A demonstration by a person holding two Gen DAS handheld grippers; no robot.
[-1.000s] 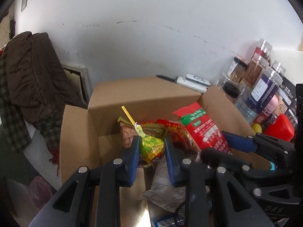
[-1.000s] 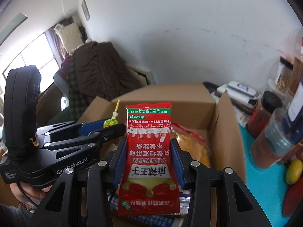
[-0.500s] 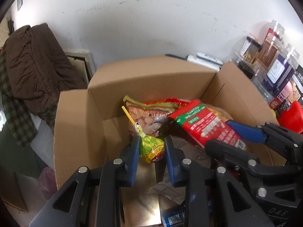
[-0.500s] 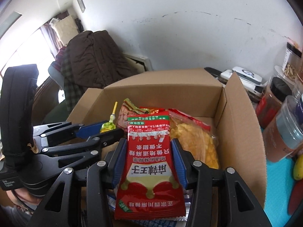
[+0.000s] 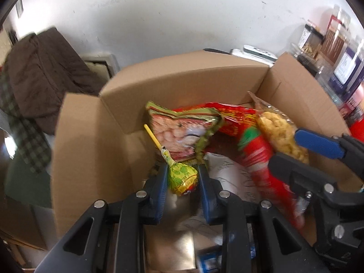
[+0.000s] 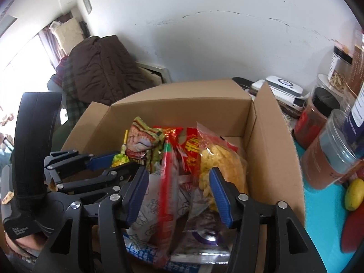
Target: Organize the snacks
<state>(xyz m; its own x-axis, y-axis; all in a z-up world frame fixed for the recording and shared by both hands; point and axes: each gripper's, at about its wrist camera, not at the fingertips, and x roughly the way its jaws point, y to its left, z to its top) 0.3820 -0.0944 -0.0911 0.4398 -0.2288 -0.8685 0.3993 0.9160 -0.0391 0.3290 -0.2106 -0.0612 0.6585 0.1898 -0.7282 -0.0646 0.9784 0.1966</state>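
Observation:
An open cardboard box (image 5: 182, 86) (image 6: 182, 100) holds several snack bags. My left gripper (image 5: 182, 170) (image 6: 113, 159) is shut on a lollipop (image 5: 182, 177) (image 6: 119, 159) in a yellow-green wrapper, low inside the box's left side, its yellow stick pointing up. The jaws of my right gripper (image 6: 177, 173) (image 5: 285, 147) are opening. A red sauce packet (image 6: 166, 193) (image 5: 261, 154), blurred and edge-on, hangs between the pads, and neither pad presses on it. A bag of yellow puffs (image 6: 220, 161) lies by the right pad. A green-edged bag (image 5: 179, 134) stands behind the lollipop.
Tall jars (image 6: 327, 159) and white devices (image 6: 284, 86) crowd the teal table (image 6: 323, 238) to the right of the box, with a yellow fruit (image 6: 353, 194) beside them. A brown coat (image 6: 102, 68) hangs at the left, before the white wall.
The right jaws have spread and the red packet has slipped out of their grip, turning edge-on and dropping toward the box. The left gripper has sunk deeper into the box with the lollipop.

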